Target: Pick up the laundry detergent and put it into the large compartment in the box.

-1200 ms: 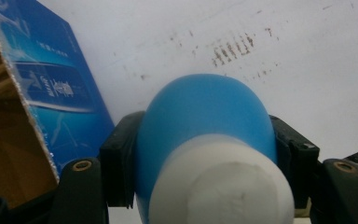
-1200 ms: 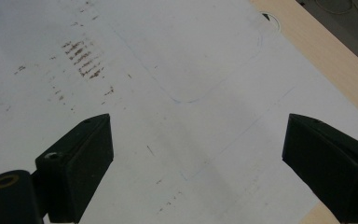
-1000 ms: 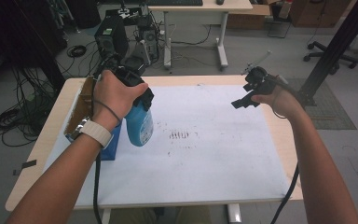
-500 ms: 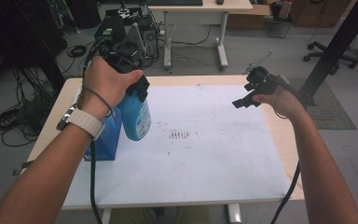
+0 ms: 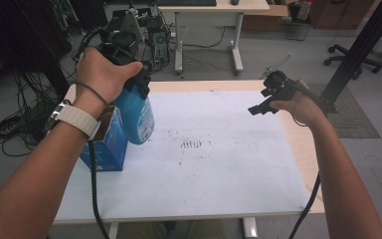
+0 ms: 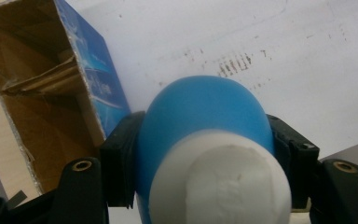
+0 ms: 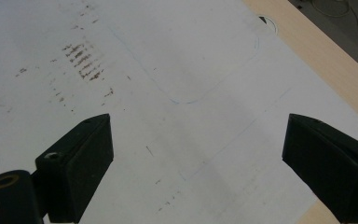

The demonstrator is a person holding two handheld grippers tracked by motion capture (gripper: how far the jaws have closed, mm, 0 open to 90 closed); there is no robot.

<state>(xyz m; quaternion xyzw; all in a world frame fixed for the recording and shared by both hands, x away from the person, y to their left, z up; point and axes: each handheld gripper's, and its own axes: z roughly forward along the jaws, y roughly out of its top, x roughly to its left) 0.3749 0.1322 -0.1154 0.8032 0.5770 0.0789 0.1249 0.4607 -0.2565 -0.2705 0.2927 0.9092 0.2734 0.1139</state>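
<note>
A blue bottle (image 5: 137, 117) with a white cap (image 6: 221, 184) hangs in the air over the table's left side, and my left gripper (image 5: 129, 74) is shut on it near the top. In the left gripper view the bottle (image 6: 200, 112) sits clamped between both jaws. Just left of it stands an open blue cardboard box (image 5: 104, 144), whose brown inside (image 6: 42, 107) is seen from above. My right gripper (image 5: 263, 104) hovers over the table's right side, open, with nothing between its fingers (image 7: 79, 163).
A white mat (image 5: 204, 169) with dark smudges (image 5: 191, 144) covers most of the wooden table (image 5: 298, 144). Behind the table are another desk (image 5: 214, 15), computer gear and cables on the floor, and a black post (image 5: 358, 50) at the right.
My left gripper has lifted the blue bottle higher and a bit farther back beside the box. The right gripper has barely moved.
</note>
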